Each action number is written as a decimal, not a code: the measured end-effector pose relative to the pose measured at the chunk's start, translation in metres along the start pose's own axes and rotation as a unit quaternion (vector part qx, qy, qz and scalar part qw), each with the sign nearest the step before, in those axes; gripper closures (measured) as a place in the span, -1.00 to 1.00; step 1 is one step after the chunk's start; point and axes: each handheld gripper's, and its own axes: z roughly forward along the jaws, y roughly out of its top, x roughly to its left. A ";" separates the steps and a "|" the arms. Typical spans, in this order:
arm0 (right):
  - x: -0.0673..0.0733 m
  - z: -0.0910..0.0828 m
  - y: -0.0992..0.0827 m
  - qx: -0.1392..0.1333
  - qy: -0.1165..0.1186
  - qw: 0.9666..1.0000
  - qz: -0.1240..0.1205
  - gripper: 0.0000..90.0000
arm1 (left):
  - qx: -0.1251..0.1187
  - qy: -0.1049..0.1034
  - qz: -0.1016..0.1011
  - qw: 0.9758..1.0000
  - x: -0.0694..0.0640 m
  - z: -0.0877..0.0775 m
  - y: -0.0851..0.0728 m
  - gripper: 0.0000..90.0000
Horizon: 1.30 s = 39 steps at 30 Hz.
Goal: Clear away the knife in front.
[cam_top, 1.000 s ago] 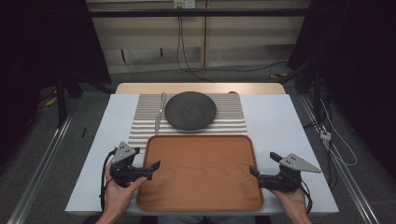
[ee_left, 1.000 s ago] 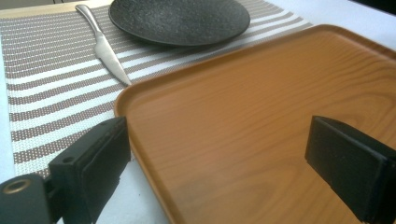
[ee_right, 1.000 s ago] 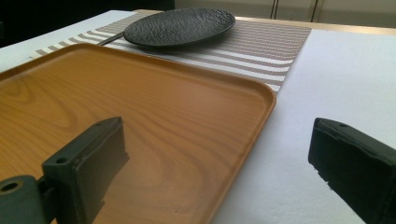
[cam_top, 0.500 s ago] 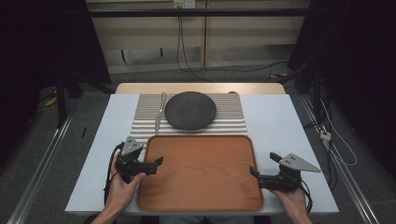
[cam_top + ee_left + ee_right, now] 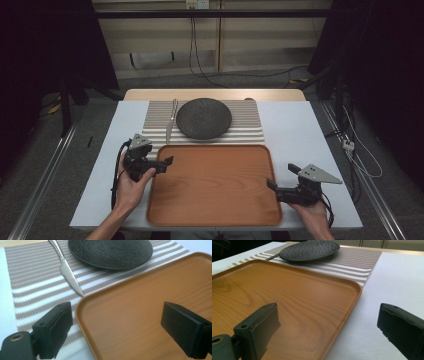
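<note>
A brown wooden tray lies at the near middle of the table, with nothing on it. My left gripper is open at the tray's far left corner; in the left gripper view its jaws stand on either side of that corner. The right gripper is open too, and its jaws straddle the tray's right edge. Behind the tray, a dark round plate and a silver knife rest on a striped placemat.
The table has a white top with a wooden strip along its far edge. Cables trail on the floor beyond, and metal rails run down both sides of the table.
My left gripper has moved forward and to the right, up to the tray's far left corner. The right gripper has stayed where it was.
</note>
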 end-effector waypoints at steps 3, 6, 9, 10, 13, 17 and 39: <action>0.000 0.000 0.000 0.000 -0.001 1.000 0.001 -0.92 | 0.010 0.008 0.009 1.000 0.005 0.007 0.007 -0.77; 0.000 0.000 0.000 -0.001 0.000 1.000 0.001 -0.92 | 0.023 0.010 0.009 1.000 0.010 0.015 0.013 -0.83; 0.000 0.001 0.000 0.000 0.002 1.000 0.002 -0.91 | 0.036 0.004 -0.002 0.999 0.017 0.025 0.021 -0.81; 0.000 0.001 0.000 0.000 0.003 1.000 0.000 -0.91 | 0.036 0.015 0.004 0.999 0.023 0.031 0.027 -0.79; 0.001 0.002 0.000 0.001 0.005 1.000 -0.001 -0.91 | 0.034 0.020 -0.008 0.999 0.032 0.038 0.038 -0.82; 0.000 0.002 0.000 0.002 0.005 1.000 0.001 -0.91 | 0.037 0.020 -0.035 0.999 0.044 0.048 0.052 -0.81; -0.004 0.006 0.000 0.002 0.008 1.000 0.014 -0.91 | 0.080 0.075 -0.061 0.992 0.097 0.111 0.089 -0.66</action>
